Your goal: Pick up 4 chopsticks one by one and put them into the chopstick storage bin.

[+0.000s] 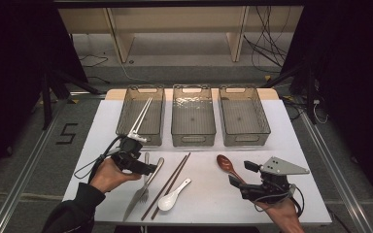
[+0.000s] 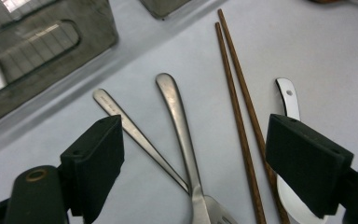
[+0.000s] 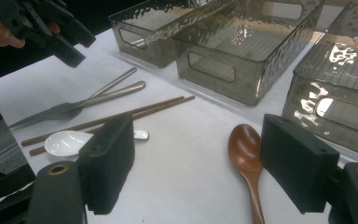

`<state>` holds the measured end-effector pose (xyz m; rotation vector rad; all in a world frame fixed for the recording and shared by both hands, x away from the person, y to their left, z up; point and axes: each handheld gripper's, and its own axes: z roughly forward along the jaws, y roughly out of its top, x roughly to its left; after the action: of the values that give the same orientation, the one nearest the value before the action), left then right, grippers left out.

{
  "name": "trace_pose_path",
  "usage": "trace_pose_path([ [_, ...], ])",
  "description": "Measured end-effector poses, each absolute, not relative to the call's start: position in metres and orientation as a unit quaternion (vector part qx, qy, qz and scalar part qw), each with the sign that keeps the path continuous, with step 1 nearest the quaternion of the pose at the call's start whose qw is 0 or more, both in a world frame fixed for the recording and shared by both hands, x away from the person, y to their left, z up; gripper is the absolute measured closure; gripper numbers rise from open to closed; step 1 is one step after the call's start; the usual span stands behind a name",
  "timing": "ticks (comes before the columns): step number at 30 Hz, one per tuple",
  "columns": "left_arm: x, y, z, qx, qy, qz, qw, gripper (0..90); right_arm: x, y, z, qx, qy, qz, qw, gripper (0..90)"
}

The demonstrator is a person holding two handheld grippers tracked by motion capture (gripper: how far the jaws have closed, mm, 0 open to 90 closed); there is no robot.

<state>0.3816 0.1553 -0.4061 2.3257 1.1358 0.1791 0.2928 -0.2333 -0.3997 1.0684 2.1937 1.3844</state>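
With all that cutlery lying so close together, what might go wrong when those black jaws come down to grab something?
The left gripper hangs open over a fork and knife whose handles cross, so it could pinch both or knock one aside. The brown chopsticks and white spoon lie right beside them and might get nudged. The right gripper, also open, could push the wooden spoon rather than catch it.

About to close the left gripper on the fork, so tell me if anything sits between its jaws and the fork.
Nothing visible blocks it. The left gripper is open above the fork, whose handle lies between the jaws. A knife runs under the fork's neck, touching it, so both may get pinched.
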Motion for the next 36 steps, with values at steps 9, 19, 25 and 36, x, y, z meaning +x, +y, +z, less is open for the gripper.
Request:
trace_pose_path([
  [9,0.371,0.135,-0.423,0.881,0.404,0.051,0.239,26.7,0.293,-0.233,-0.4,0.376,0.771,0.486,0.167,27.6],
  [19,0.369,0.123,-0.437,0.893,0.39,0.03,0.223,41.7,0.293,-0.232,-0.4,0.374,0.773,0.484,0.167,27.6],
  [25,0.367,0.116,-0.444,0.899,0.386,0.019,0.205,48.5,0.293,-0.231,-0.4,0.371,0.774,0.484,0.168,27.6],
  [36,0.365,0.108,-0.454,0.906,0.38,0.012,0.186,58.9,0.293,-0.231,-0.4,0.372,0.774,0.484,0.168,27.6],
])
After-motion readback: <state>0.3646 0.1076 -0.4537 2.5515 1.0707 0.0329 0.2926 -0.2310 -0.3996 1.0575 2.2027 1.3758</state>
